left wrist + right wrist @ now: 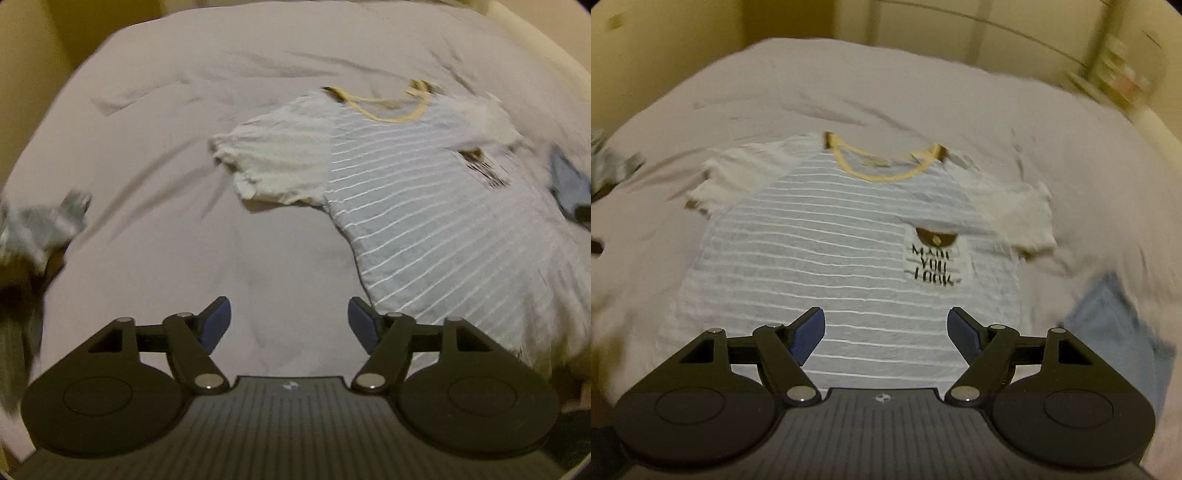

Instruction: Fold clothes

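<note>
L wrist view: left gripper (289, 321) was held w/ jaws spread wide, nothing gripped, over bare bed sheet (166, 122). Striped T-shirt (424, 206) was seen laid flat, face up, toward the bed's right side, collar toward the far edge; grey garment (40, 225) at left edge.

R wrist view: right gripper (886, 328) was likewise released, empty, over the shirt's hem (886, 365); blue garment (1119, 325) beside it at right.

Judged: fold not yet started. Sleeve + hem corner should be pinched together, single layer avoided, wrinkles smoothed first.
</note>
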A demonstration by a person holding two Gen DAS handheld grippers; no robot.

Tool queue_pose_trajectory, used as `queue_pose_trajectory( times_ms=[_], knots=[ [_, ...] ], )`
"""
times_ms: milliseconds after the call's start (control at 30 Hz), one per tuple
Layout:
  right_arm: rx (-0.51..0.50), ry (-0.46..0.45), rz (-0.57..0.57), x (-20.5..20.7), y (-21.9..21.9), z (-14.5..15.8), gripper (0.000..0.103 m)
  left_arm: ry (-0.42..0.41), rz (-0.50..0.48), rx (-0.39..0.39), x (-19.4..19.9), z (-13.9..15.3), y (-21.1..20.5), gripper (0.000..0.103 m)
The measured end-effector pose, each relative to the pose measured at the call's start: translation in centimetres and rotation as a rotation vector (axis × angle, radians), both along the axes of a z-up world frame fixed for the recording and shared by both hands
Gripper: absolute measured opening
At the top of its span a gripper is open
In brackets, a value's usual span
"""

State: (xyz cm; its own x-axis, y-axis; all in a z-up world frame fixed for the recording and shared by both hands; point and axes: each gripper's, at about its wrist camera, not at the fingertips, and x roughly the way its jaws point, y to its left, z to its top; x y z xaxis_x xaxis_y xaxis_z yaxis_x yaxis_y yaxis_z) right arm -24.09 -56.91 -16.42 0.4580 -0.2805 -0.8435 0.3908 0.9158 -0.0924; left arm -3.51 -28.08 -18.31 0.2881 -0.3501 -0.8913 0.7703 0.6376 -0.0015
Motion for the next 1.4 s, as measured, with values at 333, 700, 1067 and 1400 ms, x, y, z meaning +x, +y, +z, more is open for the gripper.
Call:
queue_pose_trajectory(
  times_ms=[333, 700, 1067, 1400],
  knots=[
    [0.083, 0.099, -0.501, -1.6, 7.3, 4.7, 0.087, 0.024, -0.404, -0.027, 5.2, 3.7, 0.0, 0.101],
    [0.137, 0.109, -0.656, -5.9, 12.6, 6.8, 0.088, 0.029, -0.468, -0.041, 3.4, 4.6, -1.1, 0.101],
    [0.167, 0.104, -0.560, -8.3, 17.5, 6.9, 0.088, -0.007, -0.479, -0.039, -1.3, 6.4, 0.8, 0.101],
    [0.184, 0.101, -0.537, -8.8, 18.3, 6.1, 0.088, -0.027, -0.450, -0.030, -1.6, 6.6, 3.2, 0.101]
  ],
)
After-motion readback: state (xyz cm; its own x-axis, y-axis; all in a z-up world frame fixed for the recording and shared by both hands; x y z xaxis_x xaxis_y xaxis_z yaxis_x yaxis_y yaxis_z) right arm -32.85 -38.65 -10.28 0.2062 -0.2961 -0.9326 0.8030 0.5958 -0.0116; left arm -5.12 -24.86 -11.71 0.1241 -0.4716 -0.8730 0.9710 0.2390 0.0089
